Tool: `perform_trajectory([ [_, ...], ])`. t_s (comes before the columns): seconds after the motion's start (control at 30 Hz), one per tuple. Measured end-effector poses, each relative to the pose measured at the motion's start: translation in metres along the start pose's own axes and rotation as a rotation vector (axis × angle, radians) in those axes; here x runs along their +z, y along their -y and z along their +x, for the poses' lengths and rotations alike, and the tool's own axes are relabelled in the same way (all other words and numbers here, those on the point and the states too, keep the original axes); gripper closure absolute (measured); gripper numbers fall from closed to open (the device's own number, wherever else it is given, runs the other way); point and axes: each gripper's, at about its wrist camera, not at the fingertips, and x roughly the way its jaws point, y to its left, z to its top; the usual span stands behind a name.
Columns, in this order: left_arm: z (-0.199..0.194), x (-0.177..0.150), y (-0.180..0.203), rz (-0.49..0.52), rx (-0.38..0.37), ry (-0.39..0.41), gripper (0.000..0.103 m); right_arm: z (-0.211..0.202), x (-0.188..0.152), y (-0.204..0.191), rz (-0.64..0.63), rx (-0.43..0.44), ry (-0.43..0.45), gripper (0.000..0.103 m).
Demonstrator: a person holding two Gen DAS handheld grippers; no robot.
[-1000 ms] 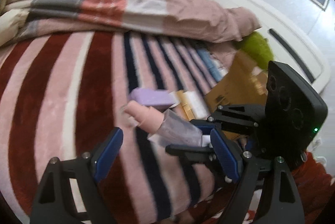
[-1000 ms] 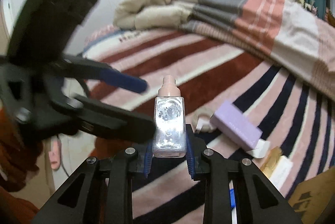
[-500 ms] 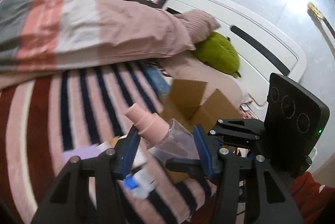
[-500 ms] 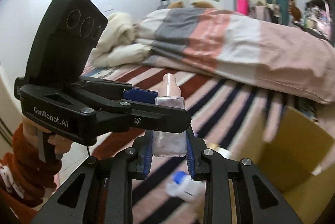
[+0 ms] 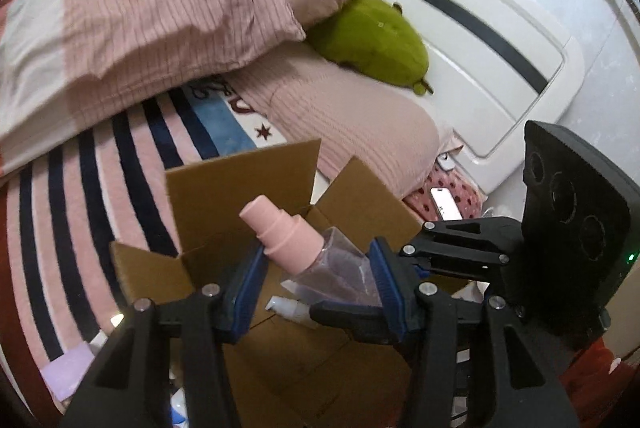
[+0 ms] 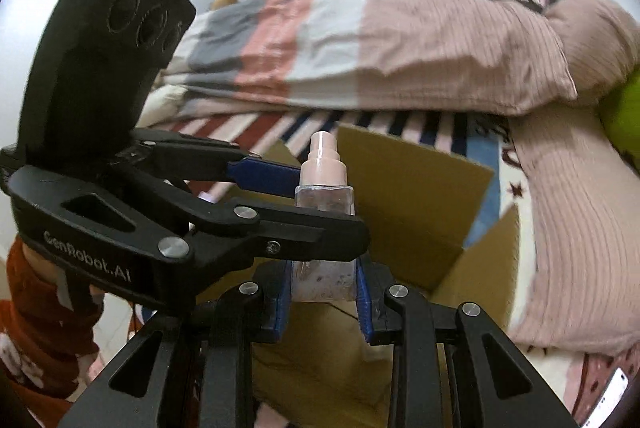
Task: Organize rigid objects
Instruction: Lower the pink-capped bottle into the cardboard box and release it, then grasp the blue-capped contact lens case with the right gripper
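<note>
Both grippers' bottle [image 5: 320, 260] now over box [image 5: 240, 184]

Between the blue pads of the left gripper [image 5: 316, 280] sits a clear spray bottle [image 5: 320, 260] with a pink cap, tilted up to the left. The right gripper [image 5: 384, 284] reaches in from the right and clamps the bottle's body. Just below and ahead lies an open cardboard box [image 5: 240, 184], a small white bottle [image 5: 288, 308] inside.

The spray bottle [image 6: 324, 212] has its middle hidden behind the left gripper [image 6: 320, 204]; the cardboard box [image 5: 240, 188] floor is largely covered by both grippers.
</note>
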Motion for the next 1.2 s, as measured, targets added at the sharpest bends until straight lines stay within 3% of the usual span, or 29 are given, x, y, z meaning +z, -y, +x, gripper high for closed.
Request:
perform_trajectory([
  [0.1,0.01,0.002,0.0,0.004,0.025,-0.03,0.053,0.007,-0.002,0.004,-0.002,-0.021,-0.023,0.08],
  [0.23,0.007,-0.001,0.0,0.0,0.033,-0.035,0.029,0.012,-0.001,0.004,-0.006,-0.03,-0.049,0.076],
  [0.3,0.0,-0.002,0.0,0.005,0.049,-0.02,0.025,0.013,0.001,0.001,-0.014,-0.035,-0.046,0.068],
  [0.57,-0.062,-0.017,-0.01,-0.001,0.123,0.072,0.024,0.002,0.005,-0.03,-0.058,-0.005,-0.006,0.066],
  [0.77,-0.124,-0.052,-0.038,-0.037,0.242,0.157,0.024,-0.006,0.01,-0.096,-0.175,0.085,0.066,0.066],
  [0.87,-0.15,-0.077,-0.063,-0.072,0.314,0.199,0.023,0.003,0.007,-0.133,-0.22,0.16,0.061,0.066],
  [1.03,-0.163,-0.122,-0.099,-0.137,0.364,0.224,0.02,0.034,-0.017,-0.171,-0.229,0.24,0.014,0.066],
  [1.2,-0.155,-0.163,-0.131,-0.195,0.368,0.206,0.02,0.077,-0.06,-0.18,-0.184,0.187,-0.031,0.066],
])
